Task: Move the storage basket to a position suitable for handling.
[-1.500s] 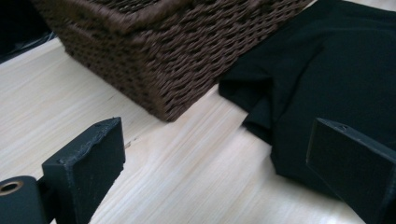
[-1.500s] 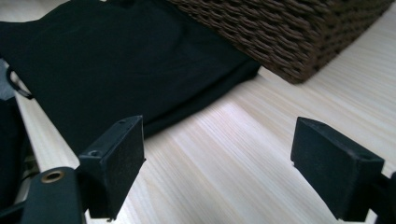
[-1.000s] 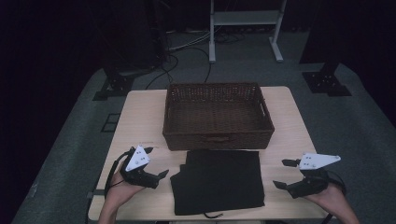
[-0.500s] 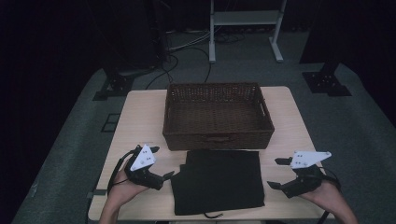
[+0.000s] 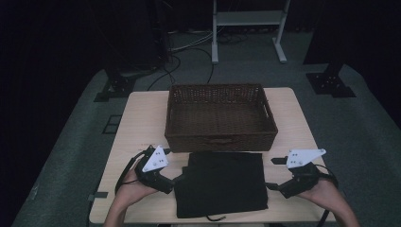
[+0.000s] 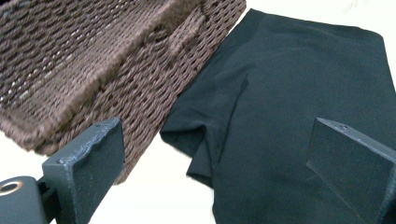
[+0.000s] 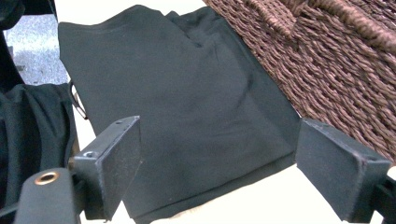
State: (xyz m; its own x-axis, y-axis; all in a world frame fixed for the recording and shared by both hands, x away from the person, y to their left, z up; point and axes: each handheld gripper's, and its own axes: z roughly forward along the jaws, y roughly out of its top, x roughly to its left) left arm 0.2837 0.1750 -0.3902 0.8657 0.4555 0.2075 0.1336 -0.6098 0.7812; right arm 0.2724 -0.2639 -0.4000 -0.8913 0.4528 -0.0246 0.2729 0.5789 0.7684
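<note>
A folded black garment (image 5: pixel 221 183) lies flat on the table's front middle, right before a brown wicker basket (image 5: pixel 220 116). My left gripper (image 5: pixel 173 182) is open at the cloth's left edge, jaws wide apart over the fabric (image 6: pixel 299 102) and beside the basket wall (image 6: pixel 116 79). At the cloth's right edge my right gripper (image 5: pixel 271 187) is open too, its jaws straddling the garment's corner (image 7: pixel 196 116), with the basket's woven side (image 7: pixel 345 70) just beyond. Nothing is held by either.
The light wooden table (image 5: pixel 137 123) stands on grey carpet, with bare strips on both sides of the basket. Behind it are a white metal stand (image 5: pixel 248 28), cables (image 5: pixel 184 52) and dark stand bases (image 5: pixel 331 82). A thin cord (image 5: pixel 217 218) shows at the garment's front edge.
Both grippers have slid inward toward the black garment, the left one rightward and the right one leftward and lower, reaching its two side edges.
</note>
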